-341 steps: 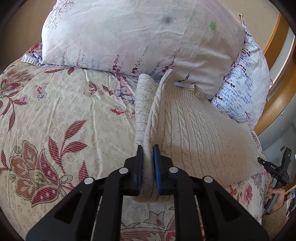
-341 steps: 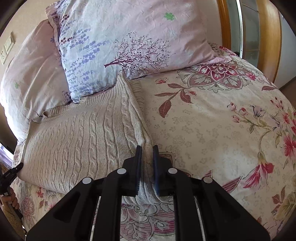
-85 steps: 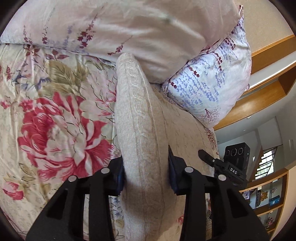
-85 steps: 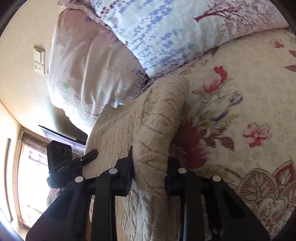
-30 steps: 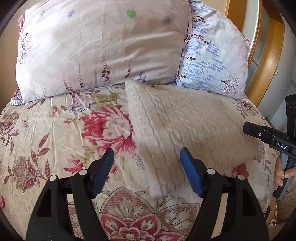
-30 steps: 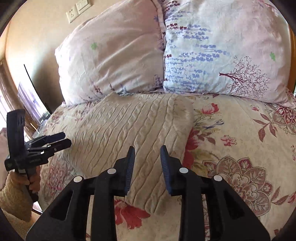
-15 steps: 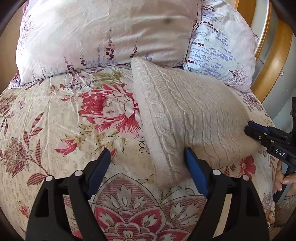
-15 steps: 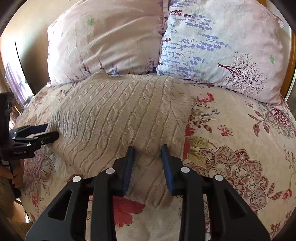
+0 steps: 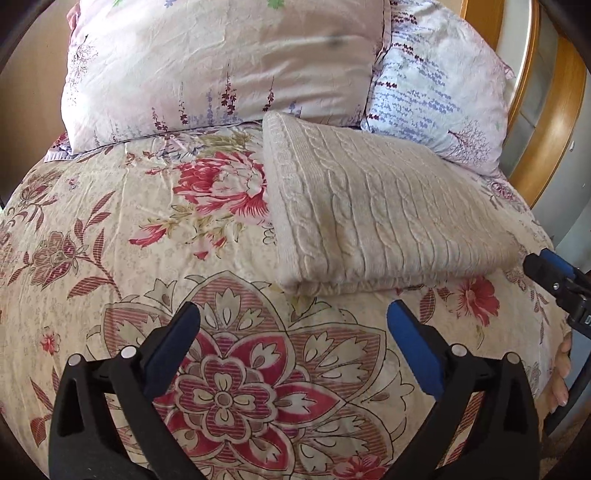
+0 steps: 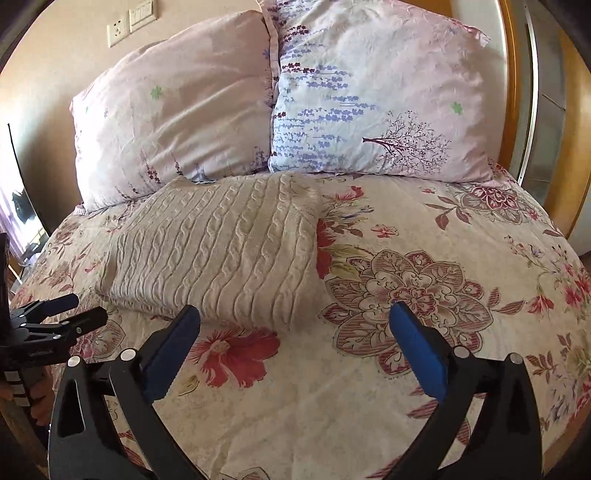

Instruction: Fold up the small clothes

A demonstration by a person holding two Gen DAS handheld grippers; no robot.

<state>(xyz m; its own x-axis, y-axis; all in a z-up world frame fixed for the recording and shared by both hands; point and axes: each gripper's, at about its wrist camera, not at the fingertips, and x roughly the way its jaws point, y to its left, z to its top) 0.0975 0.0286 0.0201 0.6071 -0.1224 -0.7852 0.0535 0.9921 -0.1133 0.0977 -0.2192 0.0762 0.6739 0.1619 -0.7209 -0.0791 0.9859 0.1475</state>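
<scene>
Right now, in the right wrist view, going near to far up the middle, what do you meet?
Right gripper, open → floral bedspread → folded cable-knit sweater → pillows → wall with a socket.

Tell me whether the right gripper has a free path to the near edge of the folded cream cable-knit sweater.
Probably yes. The right gripper is open, holds nothing, and only bare floral bedspread lies between it and the folded cream cable-knit sweater. The left gripper sits off to the side, not across the path.

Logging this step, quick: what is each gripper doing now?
Left gripper: open, holding nothing.
Right gripper: open, empty; folded cream cable-knit sweater lies free.
</scene>
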